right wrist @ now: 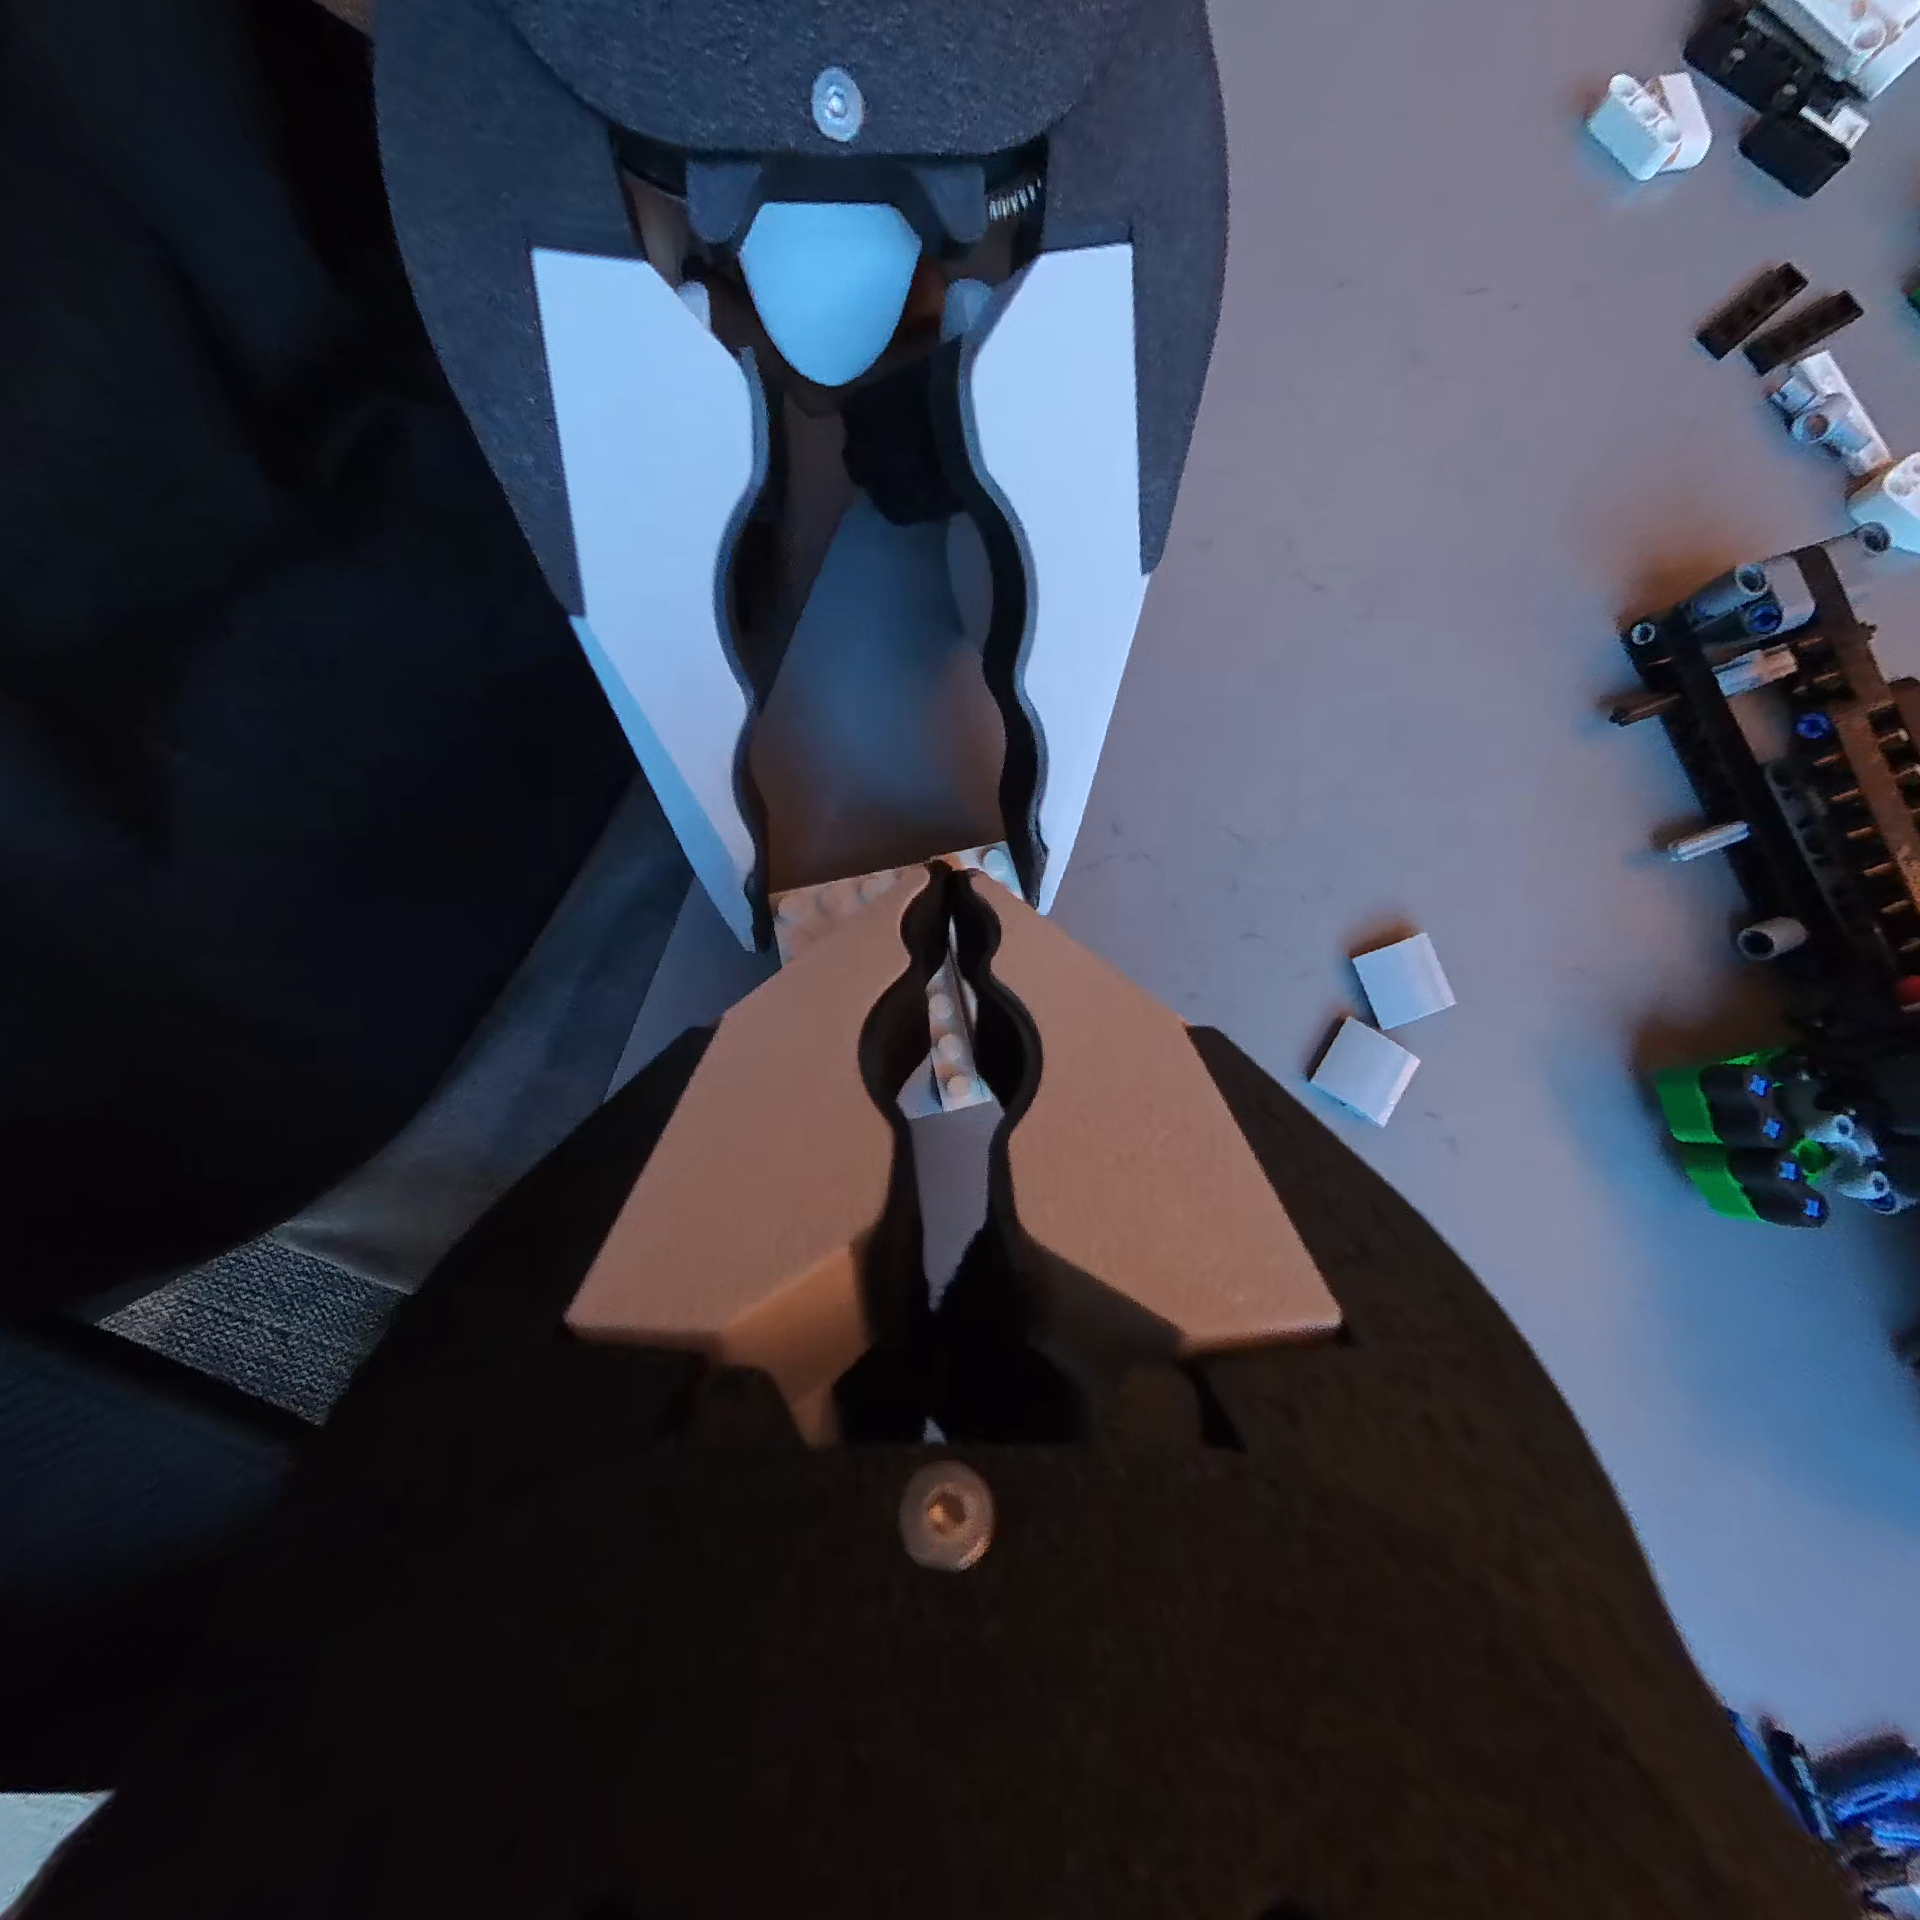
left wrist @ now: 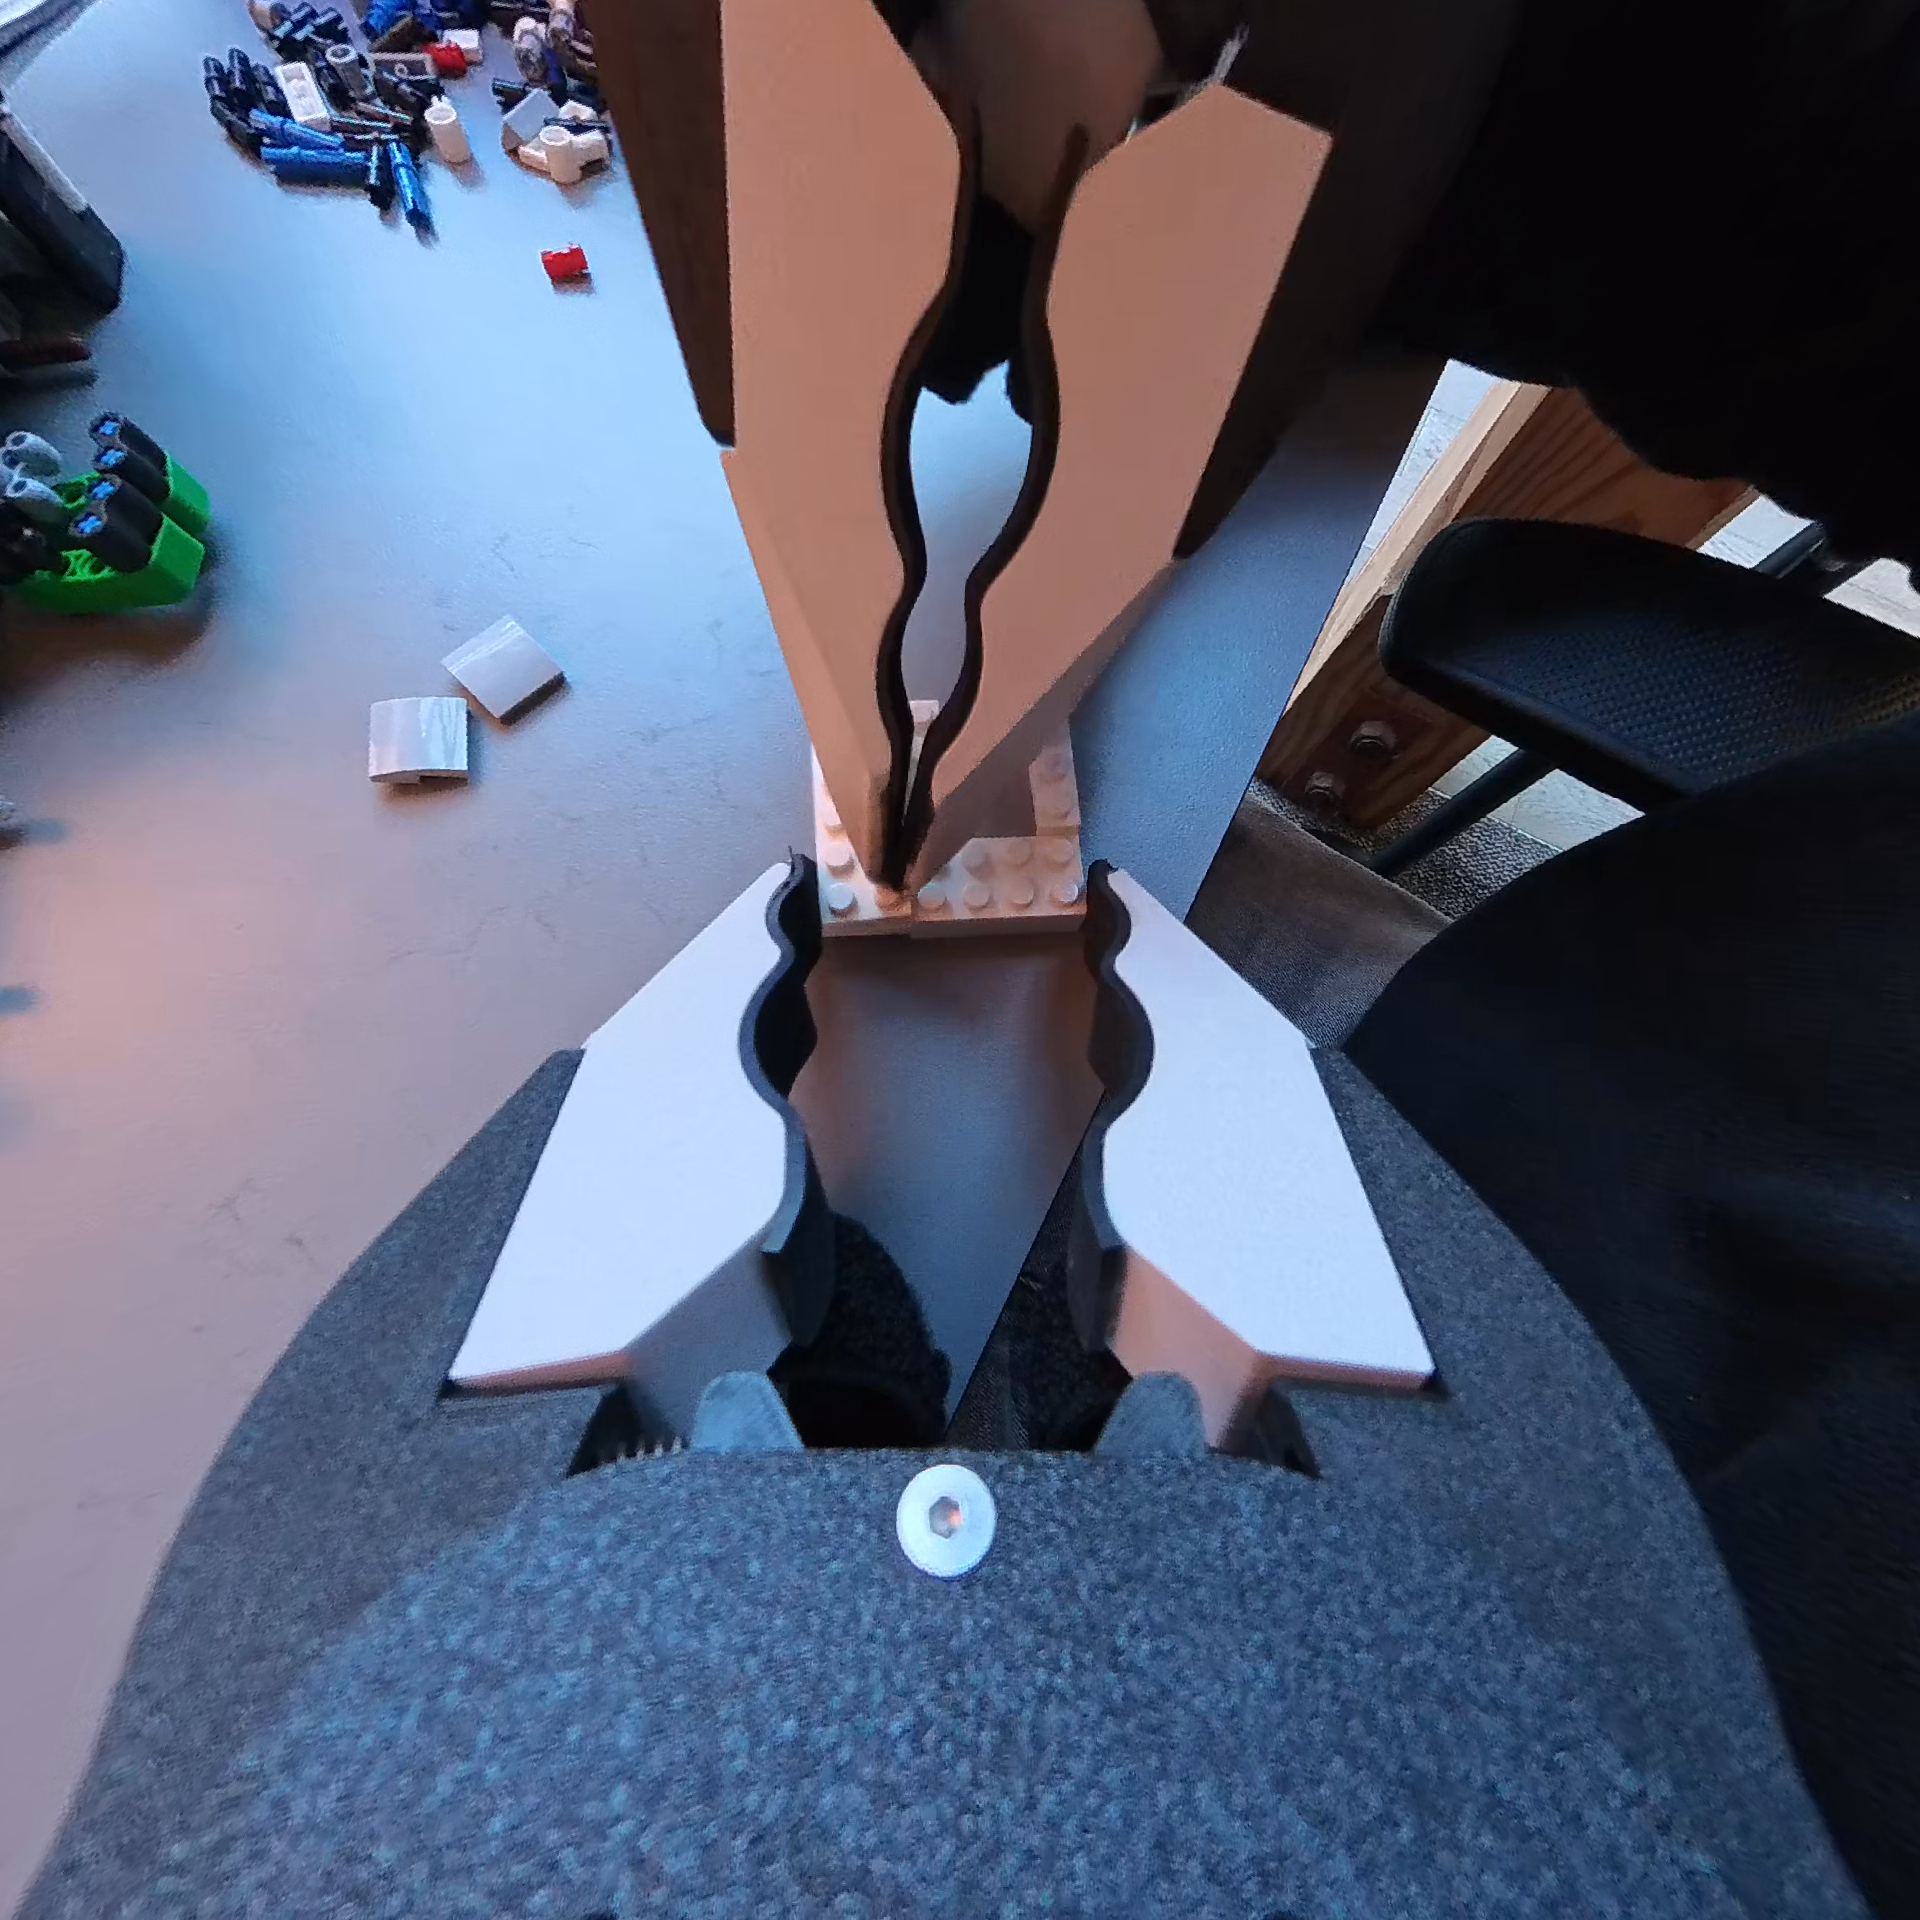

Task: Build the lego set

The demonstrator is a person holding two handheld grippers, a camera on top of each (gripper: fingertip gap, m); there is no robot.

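A white studded plate assembly (left wrist: 997, 883) lies near the edge of the grey table (left wrist: 416, 987). My left gripper (left wrist: 951, 894) straddles it, and both fingertips touch its sides. My right gripper (left wrist: 899, 883) comes in from the far side, its tips pinched together and pressed onto the studs at the plate's left part. In the right wrist view my right gripper (right wrist: 940, 881) is shut, and studs of the plate (right wrist: 951, 1039) show through the gap between its fingers. There the left gripper (right wrist: 902, 914) faces it and holds the plate. I cannot see whether anything small is between the right tips.
Two light grey curved tiles (left wrist: 421, 738) (left wrist: 504, 665) lie to the left. Farther off are a green and black sub-assembly (left wrist: 114, 530), a red piece (left wrist: 566, 263) and a pile of loose parts (left wrist: 343, 114). A black frame build (right wrist: 1808, 748) is at the right. An office chair (left wrist: 1610, 644) stands beyond the table edge. Both grippers' tips are close together, under 4 cm apart. My left gripper's tips are some 15 cm from the red piece (left wrist: 566, 263).
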